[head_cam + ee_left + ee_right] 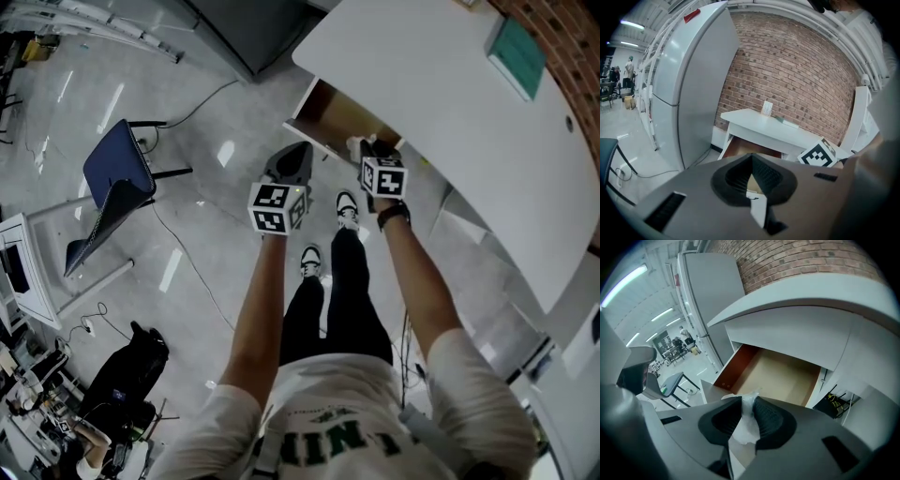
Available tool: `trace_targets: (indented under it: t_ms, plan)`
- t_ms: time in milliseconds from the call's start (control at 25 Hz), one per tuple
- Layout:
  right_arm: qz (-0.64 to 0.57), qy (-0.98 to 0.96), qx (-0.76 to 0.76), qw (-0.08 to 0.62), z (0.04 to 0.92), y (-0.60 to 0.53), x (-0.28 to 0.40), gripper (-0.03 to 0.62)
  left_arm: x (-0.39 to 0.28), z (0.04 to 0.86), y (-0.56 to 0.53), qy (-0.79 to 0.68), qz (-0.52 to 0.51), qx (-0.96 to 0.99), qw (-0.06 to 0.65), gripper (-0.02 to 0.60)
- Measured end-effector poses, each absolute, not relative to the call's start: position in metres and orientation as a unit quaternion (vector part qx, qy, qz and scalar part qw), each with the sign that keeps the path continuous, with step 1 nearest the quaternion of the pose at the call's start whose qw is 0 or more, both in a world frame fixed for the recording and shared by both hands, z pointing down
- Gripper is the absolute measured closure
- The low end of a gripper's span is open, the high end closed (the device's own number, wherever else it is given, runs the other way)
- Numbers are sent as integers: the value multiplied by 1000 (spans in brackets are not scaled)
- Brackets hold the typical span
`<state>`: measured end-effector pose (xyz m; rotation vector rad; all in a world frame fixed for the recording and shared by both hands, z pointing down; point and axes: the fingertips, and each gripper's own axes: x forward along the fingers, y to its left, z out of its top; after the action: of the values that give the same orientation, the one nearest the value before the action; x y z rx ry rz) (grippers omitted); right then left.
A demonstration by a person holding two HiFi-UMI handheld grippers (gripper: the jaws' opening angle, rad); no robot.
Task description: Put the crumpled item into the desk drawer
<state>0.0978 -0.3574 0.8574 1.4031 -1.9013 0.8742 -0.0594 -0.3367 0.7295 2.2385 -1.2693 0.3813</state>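
The crumpled white item is pinched between the pads of my right gripper, which is shut on it. It hangs just before and above the open desk drawer, whose tan inside shows nothing in it. In the head view the right gripper sits at the front edge of the drawer under the white desk. My left gripper is beside it, to the left, tips together and holding nothing. The left gripper points at the drawer from a little further back.
A tall grey cabinet stands left of the desk. A green book lies on the desk top. A blue chair and a black bag are on the floor to the left. Cables hang under the desk.
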Motion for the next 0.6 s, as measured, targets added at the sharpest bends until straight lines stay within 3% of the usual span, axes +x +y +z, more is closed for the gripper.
trace_targets:
  t_ms: [600]
  plan:
    - [331,-696,544,331,903,-382,101,528,-61,758,-344,-465,148,833,262,583]
